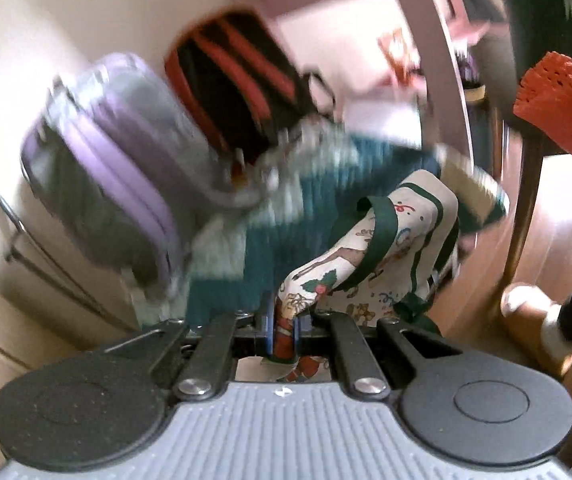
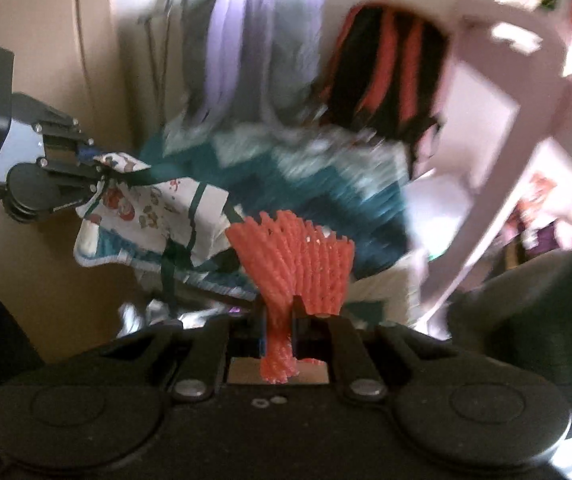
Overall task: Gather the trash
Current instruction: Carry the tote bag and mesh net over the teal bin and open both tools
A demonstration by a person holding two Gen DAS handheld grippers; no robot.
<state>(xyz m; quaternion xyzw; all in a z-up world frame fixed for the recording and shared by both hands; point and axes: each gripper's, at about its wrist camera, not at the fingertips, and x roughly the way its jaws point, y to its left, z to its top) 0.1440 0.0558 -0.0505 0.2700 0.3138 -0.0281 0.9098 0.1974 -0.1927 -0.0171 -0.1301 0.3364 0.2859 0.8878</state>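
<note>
— So what is each hand carrying?

— Left gripper (image 1: 284,326) has its jaws pinched on the rim of a printed cloth bag (image 1: 369,256), cream fabric with holiday figures and dark green straps. Right gripper (image 2: 278,322) has its jaws pressed on a bunched end of an orange mesh net (image 2: 297,264), which fans out above the fingers.

— Where are the two in relation to each other?

— Seen from the right wrist, the bag hangs off the left gripper at the left of the view, its open side toward the net, which sits just beside the bag's right edge. From the left wrist, the net shows at the far right, apart from the bag's mouth.

— And behind them?

— Blurred, but readable: a lilac suitcase (image 1: 98,168) and a black backpack with red stripes (image 1: 242,80) stand by a pale wall, with a teal and white blanket (image 1: 286,216) heaped in front of them. A pale pink chair frame (image 2: 497,152) stands to the right, and a wooden leg (image 1: 521,224) rises from the wood floor (image 1: 557,240).

— Is the net inside the bag?

— No, it is outside, held in the air.
</note>
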